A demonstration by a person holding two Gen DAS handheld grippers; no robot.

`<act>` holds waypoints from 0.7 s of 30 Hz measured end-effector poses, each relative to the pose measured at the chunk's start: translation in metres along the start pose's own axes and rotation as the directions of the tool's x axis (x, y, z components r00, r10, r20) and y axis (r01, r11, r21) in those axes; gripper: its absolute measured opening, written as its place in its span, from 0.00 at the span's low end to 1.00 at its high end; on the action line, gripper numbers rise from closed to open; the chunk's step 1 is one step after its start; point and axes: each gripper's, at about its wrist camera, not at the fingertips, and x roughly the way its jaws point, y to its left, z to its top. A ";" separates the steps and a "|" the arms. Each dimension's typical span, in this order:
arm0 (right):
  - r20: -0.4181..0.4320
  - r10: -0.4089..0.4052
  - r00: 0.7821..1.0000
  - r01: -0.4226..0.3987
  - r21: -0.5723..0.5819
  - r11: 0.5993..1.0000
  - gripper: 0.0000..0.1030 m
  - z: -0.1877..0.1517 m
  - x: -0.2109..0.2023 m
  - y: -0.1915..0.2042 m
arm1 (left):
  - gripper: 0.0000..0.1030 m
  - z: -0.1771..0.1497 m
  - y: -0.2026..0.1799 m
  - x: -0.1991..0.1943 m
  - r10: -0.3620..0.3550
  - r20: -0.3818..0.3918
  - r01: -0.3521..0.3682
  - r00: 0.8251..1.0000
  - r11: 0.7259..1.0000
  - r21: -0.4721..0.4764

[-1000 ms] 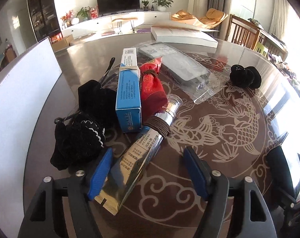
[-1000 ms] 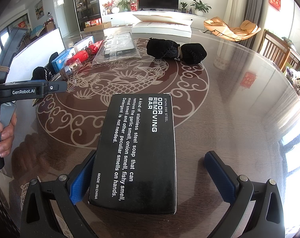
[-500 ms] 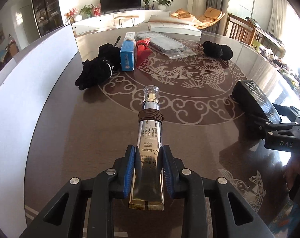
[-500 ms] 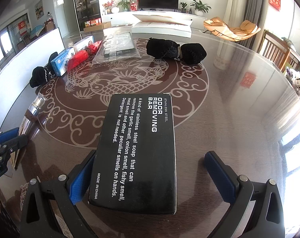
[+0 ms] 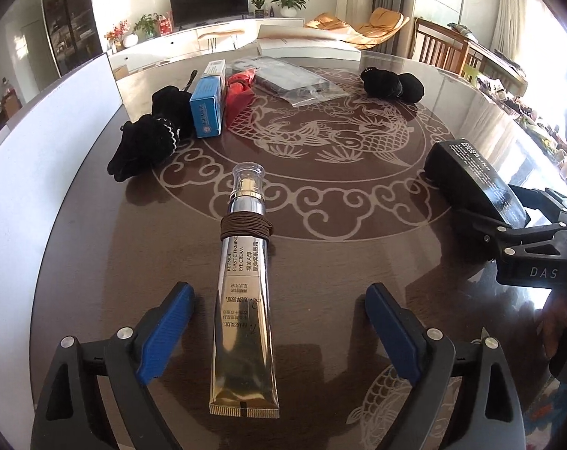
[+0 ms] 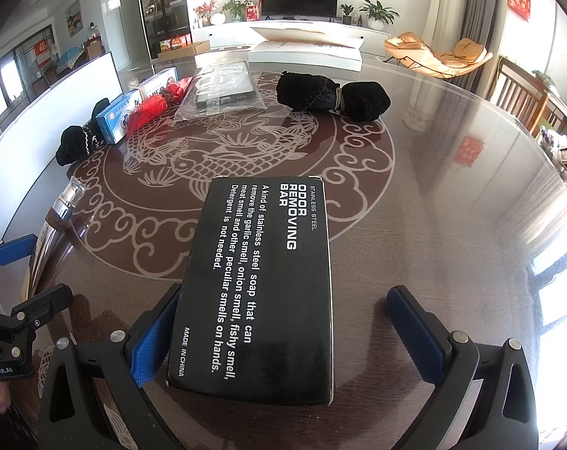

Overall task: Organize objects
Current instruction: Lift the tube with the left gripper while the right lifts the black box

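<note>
Released, glossy gold tube point(image 5: 246, 322) lies between opening blue fingers point(image 5: 167, 333).

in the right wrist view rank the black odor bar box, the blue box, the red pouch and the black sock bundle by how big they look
1. black odor bar box, by far the largest, though it lies nearest the camera
2. black sock bundle
3. blue box and red pouch: they look about alike, too close to rank
</note>
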 end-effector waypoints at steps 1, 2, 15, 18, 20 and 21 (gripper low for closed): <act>0.000 0.000 1.000 0.000 0.000 1.000 1.00 0.000 0.000 0.000 | 1.00 -0.001 0.000 0.001 0.002 0.002 -0.002 1.000 1.000 0.000; 0.000 0.000 1.000 0.000 0.000 1.000 1.00 0.000 0.000 0.000 | 1.00 -0.002 -0.001 0.001 0.005 0.004 -0.005 1.000 1.000 -0.005; -0.007 0.006 1.000 -0.006 -0.002 1.000 1.00 0.000 0.000 0.000 | 0.25 -0.003 0.011 -0.009 -0.033 0.065 0.033 0.997 0.999 0.005; -0.096 0.071 0.993 -0.071 0.004 0.997 1.00 0.011 0.000 -0.003 | 0.25 -0.006 0.023 -0.013 -0.072 0.065 0.076 0.995 0.996 -0.053; -0.113 0.130 0.985 -0.125 0.048 0.991 1.00 0.024 -0.004 -0.008 | 0.25 -0.005 0.028 -0.016 -0.095 0.081 0.102 0.992 0.991 -0.085; -0.121 0.136 0.983 -0.130 0.056 0.990 1.00 0.032 -0.006 -0.009 | 0.25 -0.005 0.029 -0.018 -0.105 0.092 0.113 0.990 0.989 -0.092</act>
